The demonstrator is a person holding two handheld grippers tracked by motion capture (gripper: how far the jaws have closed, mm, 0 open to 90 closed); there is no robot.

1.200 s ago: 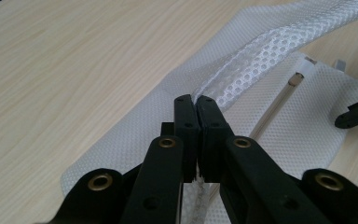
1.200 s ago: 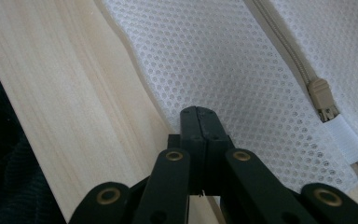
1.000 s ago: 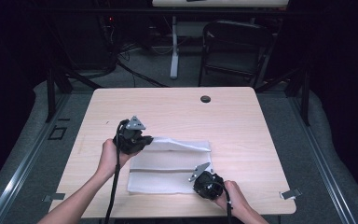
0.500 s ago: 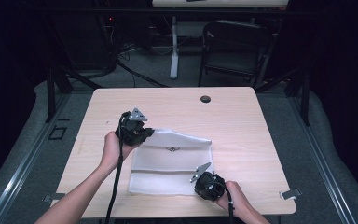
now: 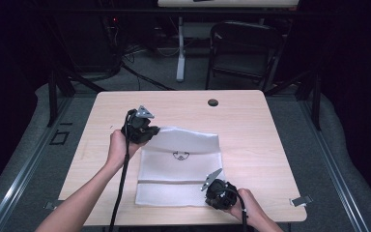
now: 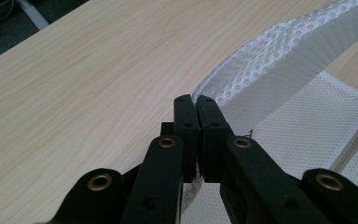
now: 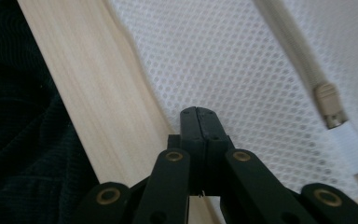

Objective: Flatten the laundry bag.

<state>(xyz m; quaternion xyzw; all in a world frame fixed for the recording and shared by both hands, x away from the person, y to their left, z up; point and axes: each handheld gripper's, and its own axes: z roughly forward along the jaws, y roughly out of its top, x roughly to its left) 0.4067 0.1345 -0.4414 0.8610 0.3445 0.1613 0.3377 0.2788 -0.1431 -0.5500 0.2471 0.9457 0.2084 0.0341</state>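
Room: dark, one folding chair (image 5: 244,50) behind; one light wood table (image 5: 251,125). One white mesh bag (image 5: 183,169), spread flat mid-table. Two grippers: left gripper (image 5: 150,131) pinching the bag's far-left corner, right gripper (image 5: 211,189) clamped on its near-right edge. Since half a second ago, the far edge is drawn further back.

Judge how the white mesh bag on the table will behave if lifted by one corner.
The mesh bag is probably floppy: where the left gripper pinches it, the fabric curves and sags. It looks thin and open-weave, so likely light. Flat on the table, it shouldn't roll.
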